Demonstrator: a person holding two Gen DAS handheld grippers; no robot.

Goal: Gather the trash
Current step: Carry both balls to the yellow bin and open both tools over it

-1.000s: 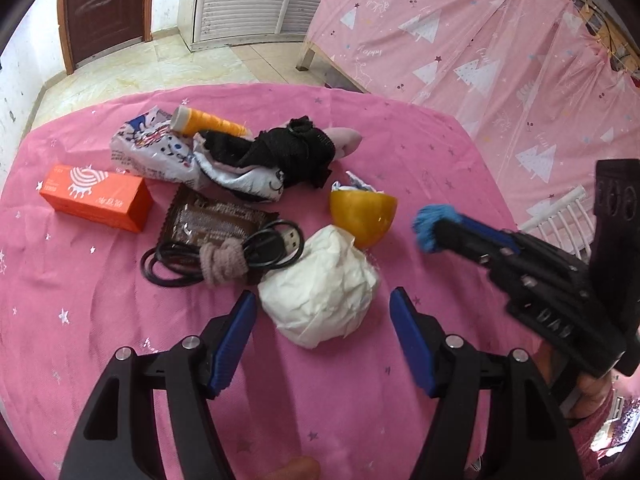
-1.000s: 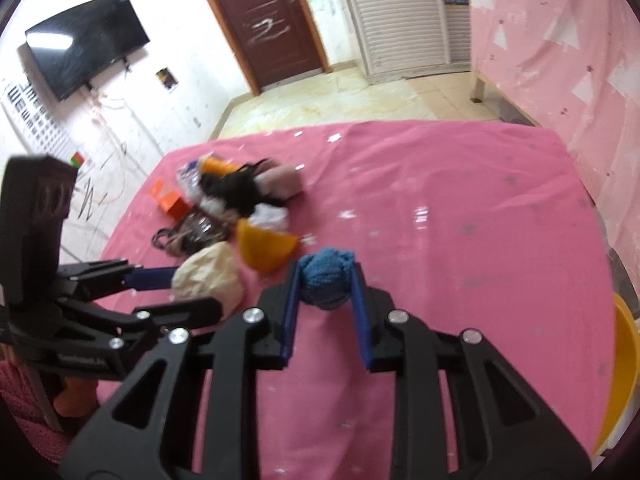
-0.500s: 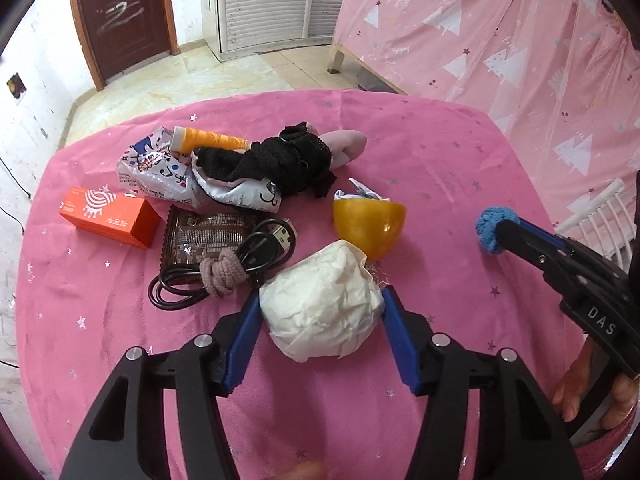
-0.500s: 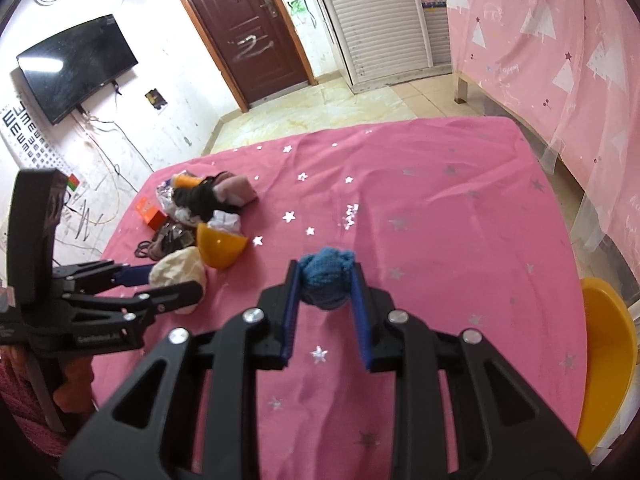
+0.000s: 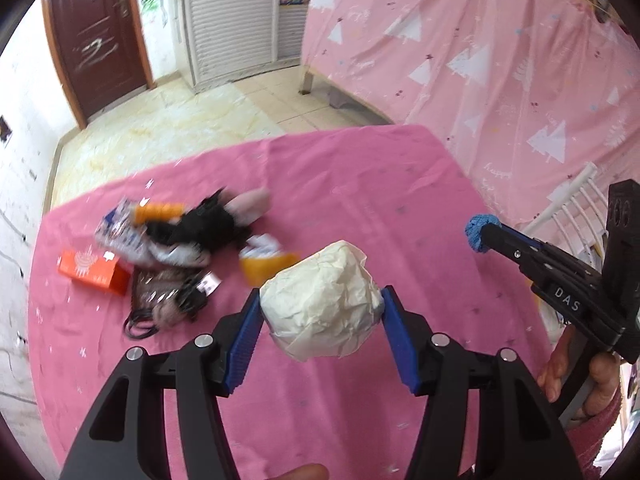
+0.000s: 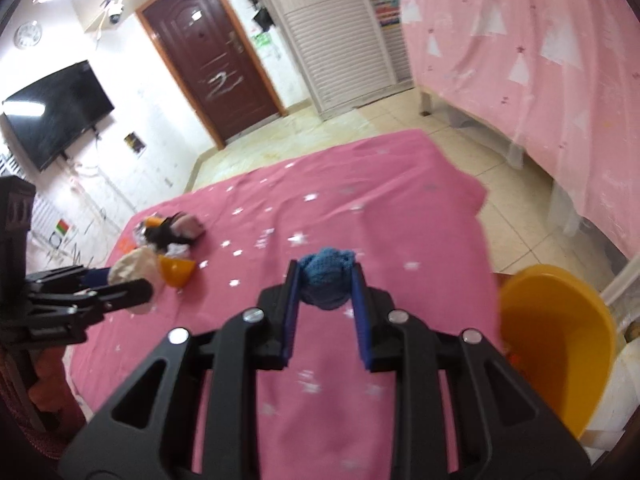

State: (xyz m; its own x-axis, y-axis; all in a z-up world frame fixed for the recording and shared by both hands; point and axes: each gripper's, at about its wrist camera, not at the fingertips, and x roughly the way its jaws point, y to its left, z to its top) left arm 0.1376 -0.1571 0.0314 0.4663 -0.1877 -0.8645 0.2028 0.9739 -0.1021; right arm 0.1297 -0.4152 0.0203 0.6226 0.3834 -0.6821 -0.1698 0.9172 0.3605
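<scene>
White letters "DAS" readable on the black body of the right gripper [image 5: 476,236] in the left wrist view. Print on the orange box [image 5: 94,272] and the patterned wrapper [image 5: 120,236] too blurred to read.

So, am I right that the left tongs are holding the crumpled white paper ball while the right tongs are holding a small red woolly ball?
Not quite: the woolly ball in the right tongs is blue, not red, as the right wrist view shows. The rest stands: the left tongs are holding the crumpled white paper ball.
</scene>
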